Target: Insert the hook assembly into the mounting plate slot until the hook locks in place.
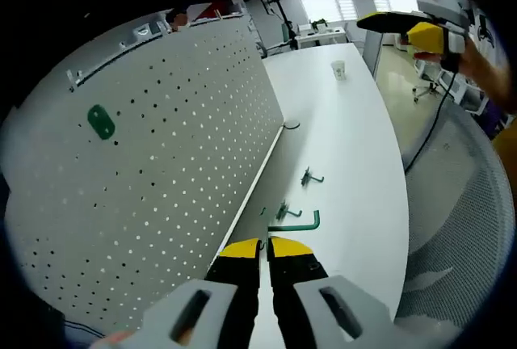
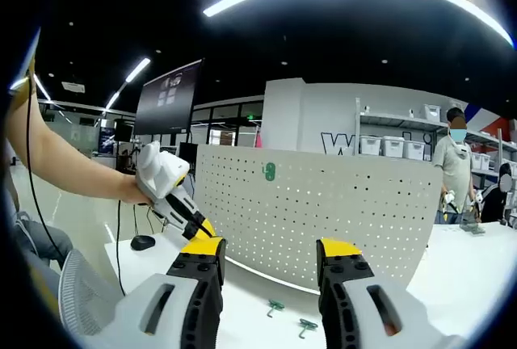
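left gripper [image 1: 264,245] clenched, empty | right gripper [image 2: 271,250] released | hooks [image 1: 296,221] on table [image 1: 347,147] beside pegboard [image 1: 161,163] | likely light, stiff, small: pinch the shank

Both views toward shared pegboard [image 1: 153,163], tabletop.

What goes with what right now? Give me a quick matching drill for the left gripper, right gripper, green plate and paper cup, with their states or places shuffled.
Column 1:
1. left gripper
2. right gripper
3. green plate
4. paper cup

Column 2:
A. mounted on the pegboard
B. jaws shut, nothing held
C. standing on the far end of the white table
D. jaws wide open

Pairs: 1-B, 2-D, 3-A, 4-C
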A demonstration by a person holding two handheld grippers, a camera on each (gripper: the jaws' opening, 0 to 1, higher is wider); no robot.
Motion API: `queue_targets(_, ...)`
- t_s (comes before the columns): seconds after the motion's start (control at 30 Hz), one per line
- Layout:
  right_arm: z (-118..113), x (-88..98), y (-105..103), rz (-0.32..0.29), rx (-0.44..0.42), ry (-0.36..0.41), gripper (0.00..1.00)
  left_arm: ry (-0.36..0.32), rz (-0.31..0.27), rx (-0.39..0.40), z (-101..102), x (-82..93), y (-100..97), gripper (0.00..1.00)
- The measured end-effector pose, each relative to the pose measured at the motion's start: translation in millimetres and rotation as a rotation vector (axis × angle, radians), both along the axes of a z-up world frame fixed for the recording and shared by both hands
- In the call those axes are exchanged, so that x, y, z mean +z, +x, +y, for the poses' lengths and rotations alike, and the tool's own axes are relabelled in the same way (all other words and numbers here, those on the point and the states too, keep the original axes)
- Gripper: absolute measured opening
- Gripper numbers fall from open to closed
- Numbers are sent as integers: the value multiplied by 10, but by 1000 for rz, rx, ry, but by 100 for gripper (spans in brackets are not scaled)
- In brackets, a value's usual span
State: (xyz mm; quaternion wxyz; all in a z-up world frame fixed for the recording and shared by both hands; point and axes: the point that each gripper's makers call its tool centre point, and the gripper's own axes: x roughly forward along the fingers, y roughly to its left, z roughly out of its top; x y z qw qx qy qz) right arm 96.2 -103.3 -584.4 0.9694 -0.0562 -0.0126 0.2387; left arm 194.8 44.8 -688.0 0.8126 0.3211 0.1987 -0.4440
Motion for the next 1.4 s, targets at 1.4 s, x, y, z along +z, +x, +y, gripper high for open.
queue_targets(1.4,903,880,151,-85,268,104,23,-777,-286,114,-211,1757,-450,4)
